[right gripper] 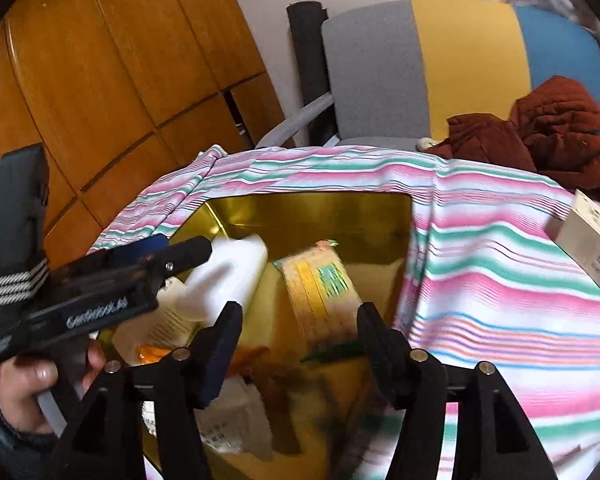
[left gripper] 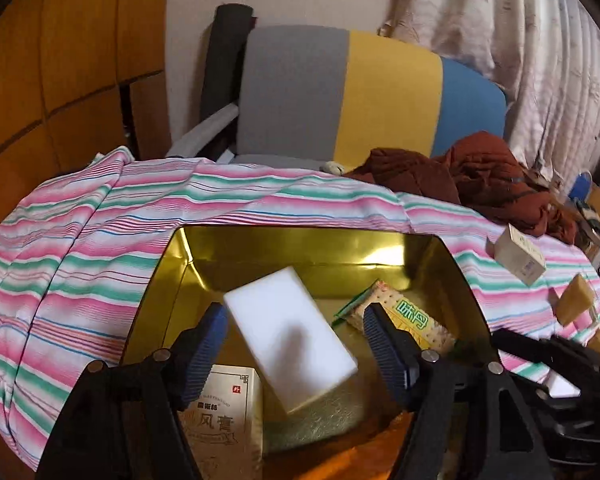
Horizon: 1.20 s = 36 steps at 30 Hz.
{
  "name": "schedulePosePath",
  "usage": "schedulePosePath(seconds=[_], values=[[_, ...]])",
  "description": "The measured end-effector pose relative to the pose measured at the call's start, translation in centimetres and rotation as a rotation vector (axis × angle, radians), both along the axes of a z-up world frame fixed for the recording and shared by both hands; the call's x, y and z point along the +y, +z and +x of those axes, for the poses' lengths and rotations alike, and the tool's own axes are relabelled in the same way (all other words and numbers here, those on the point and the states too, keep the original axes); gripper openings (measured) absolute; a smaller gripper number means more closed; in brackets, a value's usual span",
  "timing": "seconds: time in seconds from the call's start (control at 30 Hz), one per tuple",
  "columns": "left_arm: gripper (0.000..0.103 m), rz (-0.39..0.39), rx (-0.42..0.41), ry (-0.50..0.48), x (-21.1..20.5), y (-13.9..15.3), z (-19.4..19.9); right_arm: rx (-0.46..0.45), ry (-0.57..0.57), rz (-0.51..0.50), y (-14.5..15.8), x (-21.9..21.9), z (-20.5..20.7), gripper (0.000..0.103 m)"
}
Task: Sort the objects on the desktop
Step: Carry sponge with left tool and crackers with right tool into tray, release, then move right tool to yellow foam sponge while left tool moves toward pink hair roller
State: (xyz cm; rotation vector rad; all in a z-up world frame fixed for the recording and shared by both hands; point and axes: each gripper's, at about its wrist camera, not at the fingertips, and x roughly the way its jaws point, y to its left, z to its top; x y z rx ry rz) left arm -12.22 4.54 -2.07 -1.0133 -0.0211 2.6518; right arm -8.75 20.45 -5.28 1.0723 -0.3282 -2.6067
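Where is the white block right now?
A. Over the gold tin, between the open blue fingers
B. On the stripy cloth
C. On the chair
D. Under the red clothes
A: the white block sits tilted over the gold tin, between the left gripper's open fingers.

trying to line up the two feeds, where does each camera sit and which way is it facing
Left wrist: sits on the left gripper, looking forward and down into the gold tin; its two blue-padded fingers flank a white foam block, open.
Right wrist: sits on the right gripper, facing the same tin from its right; its own open fingers show, plus the left gripper and the hand holding it.
Shared: tin, white block, cracker packet, striped cloth, chair.
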Motion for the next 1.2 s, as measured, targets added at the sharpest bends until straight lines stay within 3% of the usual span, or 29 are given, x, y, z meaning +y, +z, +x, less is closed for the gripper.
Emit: schedulePosePath(seconds=[0.23, 0.33, 0.53, 0.87, 0.93, 1.1, 1.2], values=[[0.074, 0.009, 0.015, -0.010, 0.6, 0.5, 1.3, 0.025, -0.071, -0.084, 0.2, 2.9, 3.1, 0.071], [0.075, 0.061, 0.034, -0.107, 2.8, 1.3, 4.3, 0.017, -0.126, -0.118, -0.5, 4.9, 4.8, 0.076], [0.076, 0.119, 0.018, -0.401, 9.7, 0.8, 10.3, 0.027, -0.246, -0.109, -1.2, 9.3, 9.1, 0.078], [0.076, -0.009, -0.057, -0.641, 18.8, -5.8, 15.4, 0.174, -0.628, -0.079, 0.4, 22.1, 22.9, 0.086], [0.076, -0.019, -0.064, -0.638, 19.3, -6.7, 15.4, 0.186, -0.686, -0.103, 0.0, 24.1, 24.9, 0.089], [0.076, 0.004, -0.101, -0.598, 19.1, -8.3, 14.2, 0.170, -0.679, -0.226, -1.5, 26.7, 24.8, 0.092], [0.076, -0.017, -0.080, -0.595, 19.3, -8.7, 14.3, 0.160, -0.673, -0.300, -2.4, 28.3, 24.7, 0.092]])
